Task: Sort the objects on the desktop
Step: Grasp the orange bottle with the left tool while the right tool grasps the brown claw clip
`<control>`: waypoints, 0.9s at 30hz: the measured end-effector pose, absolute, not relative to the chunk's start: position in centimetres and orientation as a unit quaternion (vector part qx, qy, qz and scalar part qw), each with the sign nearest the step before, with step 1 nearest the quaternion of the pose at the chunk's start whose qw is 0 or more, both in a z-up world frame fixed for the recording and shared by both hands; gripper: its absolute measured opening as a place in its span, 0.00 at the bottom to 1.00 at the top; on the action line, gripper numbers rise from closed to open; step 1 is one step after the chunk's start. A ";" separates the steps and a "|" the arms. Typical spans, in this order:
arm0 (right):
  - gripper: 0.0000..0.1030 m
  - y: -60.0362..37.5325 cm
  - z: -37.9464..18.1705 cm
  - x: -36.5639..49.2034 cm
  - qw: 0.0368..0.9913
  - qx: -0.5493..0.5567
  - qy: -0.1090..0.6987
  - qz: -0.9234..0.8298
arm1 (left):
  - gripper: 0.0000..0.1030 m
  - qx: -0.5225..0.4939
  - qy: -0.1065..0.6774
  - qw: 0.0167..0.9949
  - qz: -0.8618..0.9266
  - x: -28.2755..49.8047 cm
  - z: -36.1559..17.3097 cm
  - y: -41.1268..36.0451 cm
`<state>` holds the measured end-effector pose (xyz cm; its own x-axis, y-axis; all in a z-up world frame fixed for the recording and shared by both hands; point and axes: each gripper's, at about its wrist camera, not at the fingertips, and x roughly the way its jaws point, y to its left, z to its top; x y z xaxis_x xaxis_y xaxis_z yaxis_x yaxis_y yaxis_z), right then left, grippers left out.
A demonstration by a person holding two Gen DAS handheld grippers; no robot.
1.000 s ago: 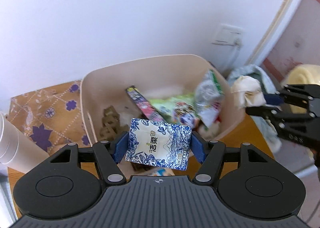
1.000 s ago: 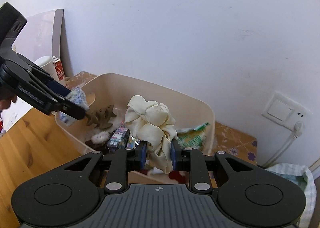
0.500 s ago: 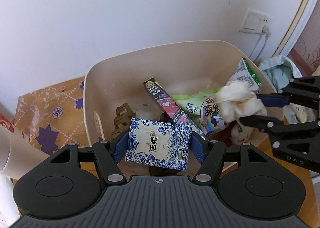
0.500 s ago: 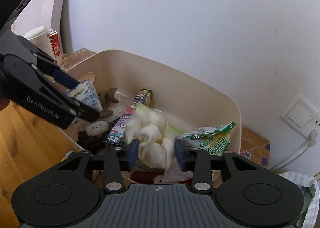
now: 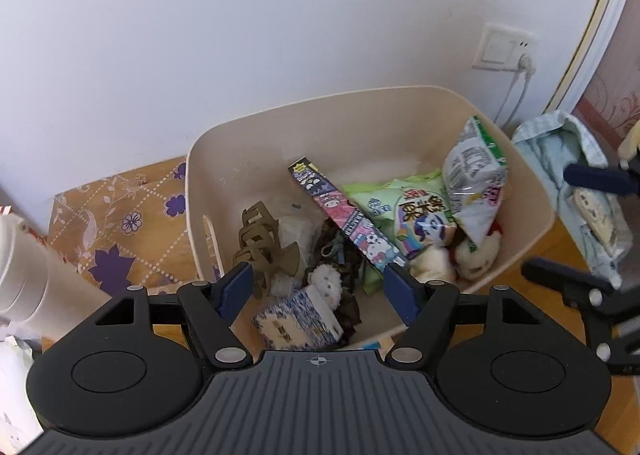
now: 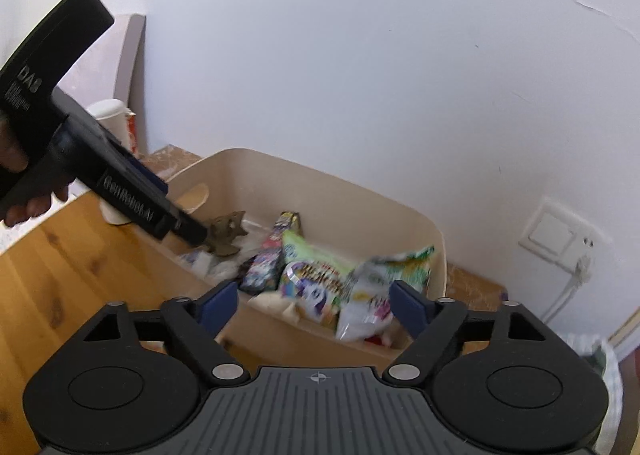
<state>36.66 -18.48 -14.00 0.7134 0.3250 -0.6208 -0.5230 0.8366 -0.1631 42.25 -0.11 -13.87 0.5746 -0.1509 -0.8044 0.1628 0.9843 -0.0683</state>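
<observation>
Bin (image 5: 532, 191) of sorted oddments sits on wooden desk (image 6: 80, 255) against white wall (image 6: 320, 75); both tools gape, just opened, empty.

Tissue pack (image 5: 297, 322), blue-and-white, lies tilted at six o'clock in the beige bin (image 5: 532, 191); brown hair claw (image 5: 264, 251) at nine, cartoon box (image 5: 348, 221) diagonal mid-bin, snack bags (image 5: 476, 179) at three.

A lived-in room of a home. A wooden desk (image 6: 68, 267) stands against a white plastered wall (image 6: 360, 75) with cracked paint and a wall socket (image 5: 505, 49) at the right. A cream plastic bin (image 5: 360, 123) at the far edge holds snack packets (image 5: 416, 215), a hair claw (image 5: 262, 243) and small plush toys (image 5: 478, 255). A floral cloth (image 5: 120, 215) lies to its left.
</observation>
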 end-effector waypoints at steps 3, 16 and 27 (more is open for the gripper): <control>0.91 -18.7 -15.1 33.8 0.904 -0.161 0.311 0.245 | 0.71 0.006 0.442 0.892 -0.097 40.3 -13.1 0.2; 0.92 -14.8 -23.6 26.6 0.855 -0.157 0.404 0.284 | 0.72 0.108 0.477 0.863 -0.125 33.4 -17.8 -0.8; 0.84 -12.1 -26.8 27.1 0.834 -0.151 0.443 0.293 | 0.72 0.114 0.511 0.837 -0.158 33.6 -22.0 -3.1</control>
<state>27.07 -12.05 -26.82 0.4363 0.3559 -0.8264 -0.6226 0.7825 0.0083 33.64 -3.06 -21.99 0.4277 -0.1493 -0.8915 0.3813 0.9240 0.0282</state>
